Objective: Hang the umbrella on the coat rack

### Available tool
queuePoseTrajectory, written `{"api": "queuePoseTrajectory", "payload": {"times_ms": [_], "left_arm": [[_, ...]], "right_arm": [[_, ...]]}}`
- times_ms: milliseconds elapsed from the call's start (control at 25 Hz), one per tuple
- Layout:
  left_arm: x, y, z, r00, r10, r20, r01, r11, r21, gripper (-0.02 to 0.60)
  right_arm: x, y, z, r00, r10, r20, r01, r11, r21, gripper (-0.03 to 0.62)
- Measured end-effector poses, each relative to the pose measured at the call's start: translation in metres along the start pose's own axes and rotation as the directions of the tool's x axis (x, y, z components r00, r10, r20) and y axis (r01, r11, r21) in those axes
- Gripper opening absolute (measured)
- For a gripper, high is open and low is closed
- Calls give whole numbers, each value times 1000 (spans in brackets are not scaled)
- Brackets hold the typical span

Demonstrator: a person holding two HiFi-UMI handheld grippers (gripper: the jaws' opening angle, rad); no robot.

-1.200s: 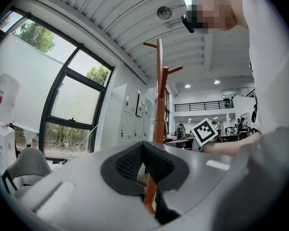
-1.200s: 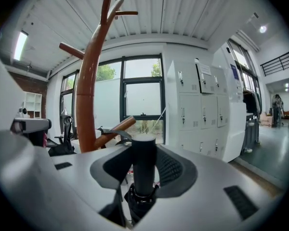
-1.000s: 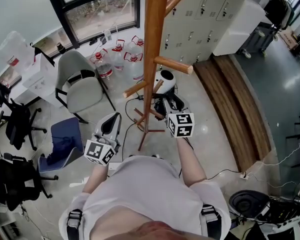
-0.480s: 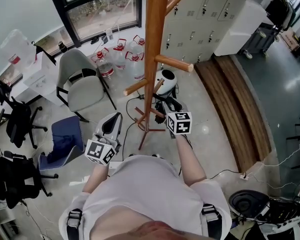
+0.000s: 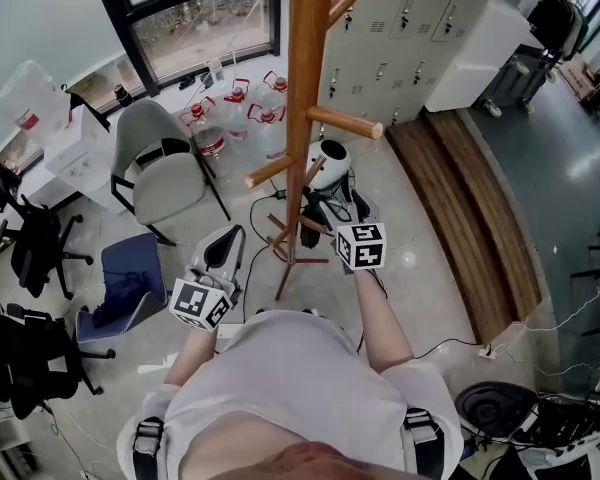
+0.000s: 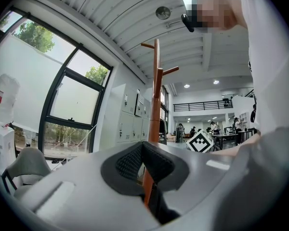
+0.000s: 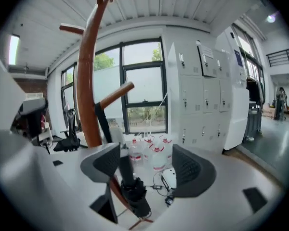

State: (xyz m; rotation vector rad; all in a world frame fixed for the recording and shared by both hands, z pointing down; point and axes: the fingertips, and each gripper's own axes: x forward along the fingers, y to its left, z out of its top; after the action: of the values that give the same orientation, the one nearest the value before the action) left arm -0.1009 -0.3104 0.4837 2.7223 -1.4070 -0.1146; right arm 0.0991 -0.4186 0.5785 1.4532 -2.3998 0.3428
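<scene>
The wooden coat rack [image 5: 306, 118] stands in front of me, and its pole [image 7: 89, 95] also shows in the right gripper view. A folded black umbrella [image 7: 133, 192] hangs by its strap [image 7: 102, 120] from a low peg [image 7: 116, 94]. My right gripper [image 7: 147, 170] is opening. The umbrella's upper part stands between the jaws, close to the left pad [image 7: 106, 163], and neither pad presses on it. In the head view the right gripper [image 5: 327, 208] sits beside the pole with the umbrella [image 5: 313, 218] at its tips. My left gripper [image 5: 223, 246] hangs left of the rack, shut and holding nothing; its pads [image 6: 130, 160] meet.
A grey chair [image 5: 165, 173] and several water bottles [image 5: 248, 108] stand by the window. A white appliance [image 5: 330, 161] with cables lies on the floor behind the rack's base. Lockers [image 5: 400, 28] line the far wall. A blue seat [image 5: 130, 278] is at my left.
The right gripper's jaws have spread wide off the umbrella, which now hangs by its strap from the peg. The left gripper has not moved.
</scene>
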Motion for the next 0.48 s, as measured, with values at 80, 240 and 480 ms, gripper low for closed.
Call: {"api": "queuePoseTrajectory", "payload": {"times_ms": [80,240,480], "left_arm": [[1,-1,-1,1000,2,0,-2,1000,-1,11],[0,-1,2,1000,-3,9,3,1000,4,11],[-4,0,7,1000,12,16,-12,1000,4,11]], "right_arm": [[-8,-2,17,998,0,69,-1,1000,6,307],[-23,6,48,989,1,147,3,1000,-25,307],[-54,31,86,964,31,263,-23,999,-33,307]]}}
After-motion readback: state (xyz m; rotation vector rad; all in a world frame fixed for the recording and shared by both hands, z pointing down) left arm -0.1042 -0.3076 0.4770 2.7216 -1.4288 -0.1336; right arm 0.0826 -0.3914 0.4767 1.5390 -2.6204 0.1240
